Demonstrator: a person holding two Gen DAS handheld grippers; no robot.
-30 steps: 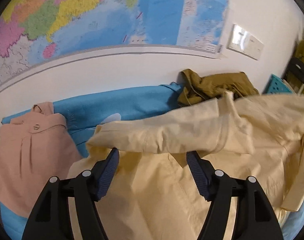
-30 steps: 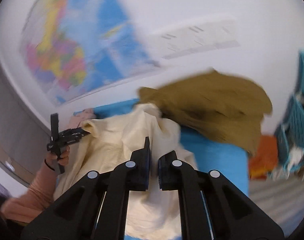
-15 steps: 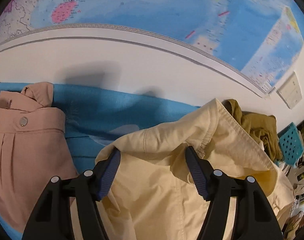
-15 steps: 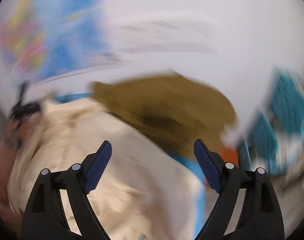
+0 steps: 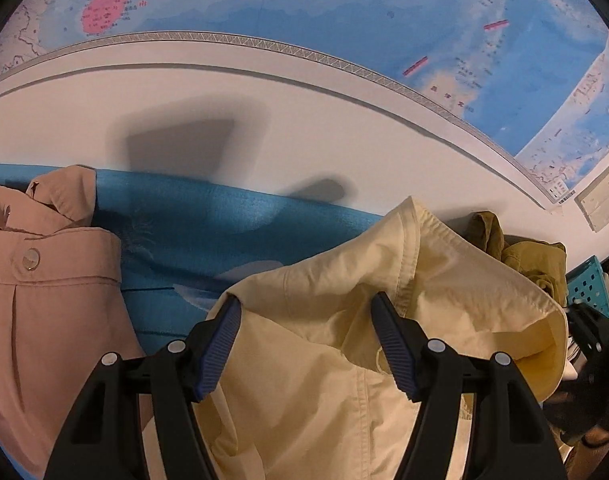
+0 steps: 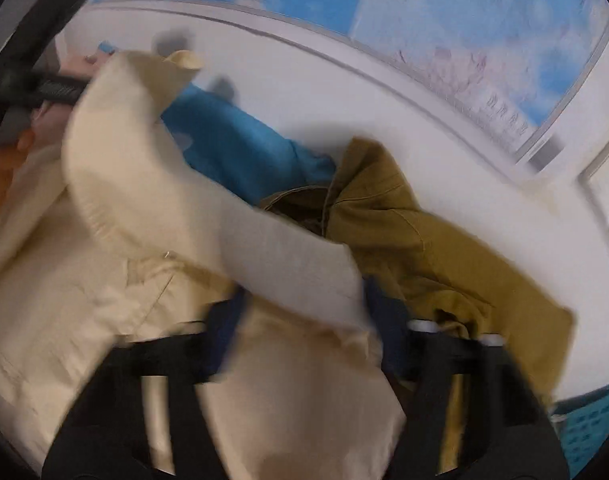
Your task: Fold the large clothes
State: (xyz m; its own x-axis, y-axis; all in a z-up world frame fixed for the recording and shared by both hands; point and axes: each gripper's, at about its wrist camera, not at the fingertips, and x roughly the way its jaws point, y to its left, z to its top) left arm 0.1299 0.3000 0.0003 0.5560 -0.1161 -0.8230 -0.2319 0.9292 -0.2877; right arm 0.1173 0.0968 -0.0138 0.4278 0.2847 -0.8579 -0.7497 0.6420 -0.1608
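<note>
A large cream shirt point(image 5: 444, 280) lies rumpled on a blue cloth point(image 5: 224, 232) against the wall. My left gripper point(image 5: 306, 320) hangs over its raised collar fold; the jaws stand wide, with cloth between them and no visible squeeze. In the blurred right wrist view, my right gripper point(image 6: 304, 320) straddles a cream sleeve fold point(image 6: 208, 216). Its jaws are closing around it and the pads still stand apart from the cloth. The left gripper point(image 6: 44, 84) and the hand point(image 6: 0, 160) holding it show at the far left. The right gripper point(image 5: 592, 332) shows at the right edge.
A pink garment point(image 5: 44, 320) with a button lies to the left of the shirt. An olive garment point(image 6: 424, 232) is heaped to its right by the wall. A teal basket point(image 5: 588, 284) stands beyond that. A wall map point(image 5: 344, 20) hangs above.
My right gripper went from shut to wide open and swung down onto the cream shirt. My left gripper rolled and moved closer to the wall, jaws unchanged.
</note>
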